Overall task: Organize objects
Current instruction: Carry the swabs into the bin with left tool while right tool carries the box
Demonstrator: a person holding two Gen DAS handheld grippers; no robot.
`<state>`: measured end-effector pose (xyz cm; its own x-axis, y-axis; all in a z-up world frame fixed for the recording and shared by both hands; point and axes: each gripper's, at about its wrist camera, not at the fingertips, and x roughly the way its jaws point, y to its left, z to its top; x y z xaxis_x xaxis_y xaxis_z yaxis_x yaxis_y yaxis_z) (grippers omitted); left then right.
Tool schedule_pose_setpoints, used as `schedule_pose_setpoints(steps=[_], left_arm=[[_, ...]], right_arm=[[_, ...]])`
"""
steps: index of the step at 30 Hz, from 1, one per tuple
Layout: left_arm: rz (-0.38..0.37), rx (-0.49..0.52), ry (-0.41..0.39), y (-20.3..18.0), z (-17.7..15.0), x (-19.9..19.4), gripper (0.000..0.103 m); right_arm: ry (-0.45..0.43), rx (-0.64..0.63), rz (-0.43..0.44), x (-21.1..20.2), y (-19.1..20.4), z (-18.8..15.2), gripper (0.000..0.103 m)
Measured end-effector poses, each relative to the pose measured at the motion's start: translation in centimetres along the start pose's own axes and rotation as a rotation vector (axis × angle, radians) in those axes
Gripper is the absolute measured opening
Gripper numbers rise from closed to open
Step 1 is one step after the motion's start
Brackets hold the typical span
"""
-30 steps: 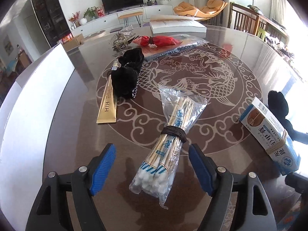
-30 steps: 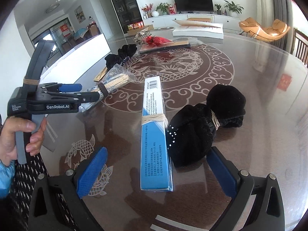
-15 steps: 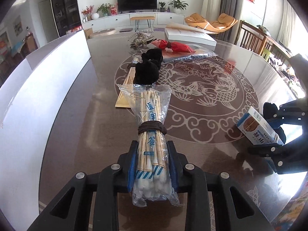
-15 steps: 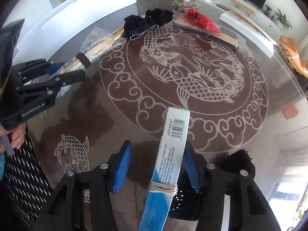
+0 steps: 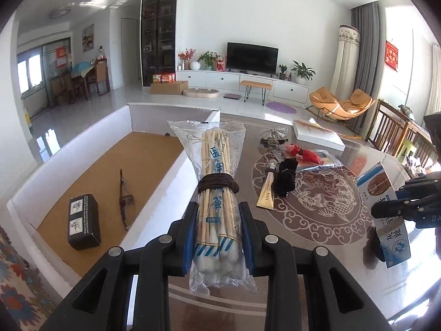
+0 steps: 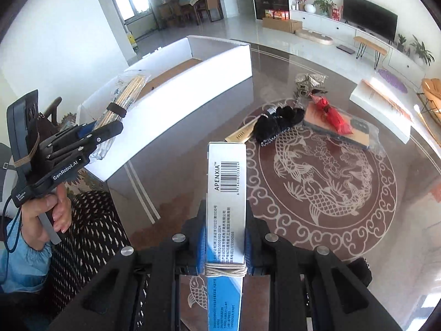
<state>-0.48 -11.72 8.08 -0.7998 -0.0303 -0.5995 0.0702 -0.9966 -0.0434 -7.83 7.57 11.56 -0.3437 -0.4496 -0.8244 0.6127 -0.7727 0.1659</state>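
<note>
Bagged cotton swabs (image 5: 217,193) held aloft, blue-white box (image 6: 224,215) held aloft

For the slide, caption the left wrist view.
Left hand-held gripper clamps a bagged bundle of cotton swabs above the white box beside the table.

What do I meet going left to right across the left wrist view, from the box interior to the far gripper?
black carton → thin dark stick → bagged cotton swabs in the left gripper → gold tube → black pouch → blue-and-white box in the right gripper
</note>
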Motion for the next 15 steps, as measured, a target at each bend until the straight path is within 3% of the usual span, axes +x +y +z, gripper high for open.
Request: schedule_pose_setpoints(steps=[8, 12, 15], left_arm=[[0.215, -0.090, -0.004, 10.1, 2.9, -0.7, 0.029], [0.313, -0.091, 0.005, 13.0, 2.9, -0.1, 0.029], [0.345, -0.104, 0.019, 14.7, 2.9, 0.8, 0.029]], right_arm=[[-0.125, -0.075, 0.117, 1.2, 7.5, 10.5, 0.022], [-0.160, -0.088, 0.202, 3.3, 11.8, 15.4, 0.022], [-0.176, -0.089, 0.255, 5.6, 14.9, 18.4, 0.022]])
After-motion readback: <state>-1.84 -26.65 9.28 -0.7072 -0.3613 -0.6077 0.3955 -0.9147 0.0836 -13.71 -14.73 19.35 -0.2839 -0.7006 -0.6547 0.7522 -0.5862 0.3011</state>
